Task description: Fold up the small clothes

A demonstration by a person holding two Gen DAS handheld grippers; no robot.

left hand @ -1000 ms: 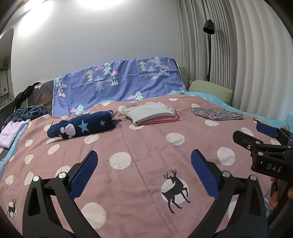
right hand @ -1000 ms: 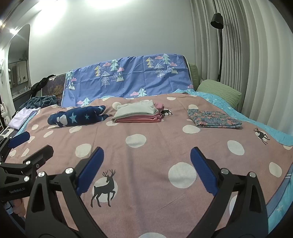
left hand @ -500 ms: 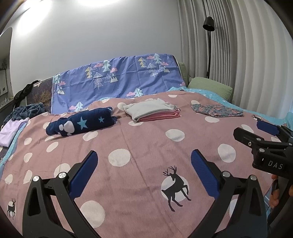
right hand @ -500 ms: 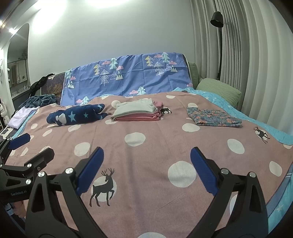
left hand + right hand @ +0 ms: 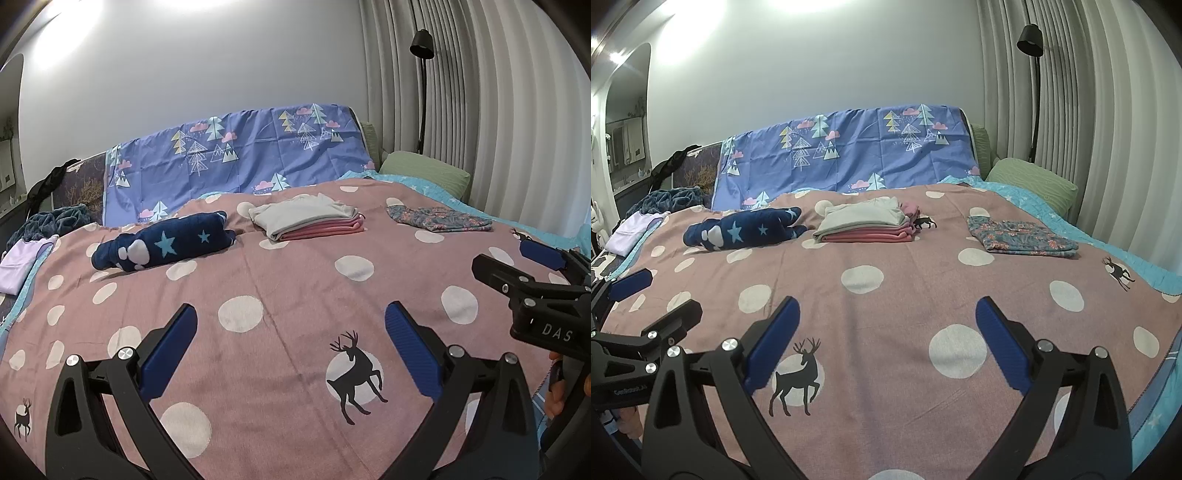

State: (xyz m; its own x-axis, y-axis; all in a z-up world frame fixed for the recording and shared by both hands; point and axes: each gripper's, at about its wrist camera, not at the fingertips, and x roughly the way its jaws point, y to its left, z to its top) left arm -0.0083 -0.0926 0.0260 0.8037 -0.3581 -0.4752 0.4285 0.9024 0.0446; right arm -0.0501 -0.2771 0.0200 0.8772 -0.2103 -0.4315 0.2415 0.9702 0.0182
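Clothes lie far across the bed: a folded grey-and-pink stack (image 5: pixel 866 223) mid-bed, a folded floral piece (image 5: pixel 1021 240) to its right, and a navy star garment (image 5: pixel 742 230) to its left, bunched and, I'd judge, not yet folded. Both the left gripper (image 5: pixel 290 349) and the right gripper (image 5: pixel 886 341) hover over the bare pink bedspread (image 5: pixel 905 295), fingers wide apart, holding nothing.

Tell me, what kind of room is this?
Most likely a bedroom. There is a big bed with a pink spotted blanket, a green pillow at its far corner, and a floor lamp beside the curtains.
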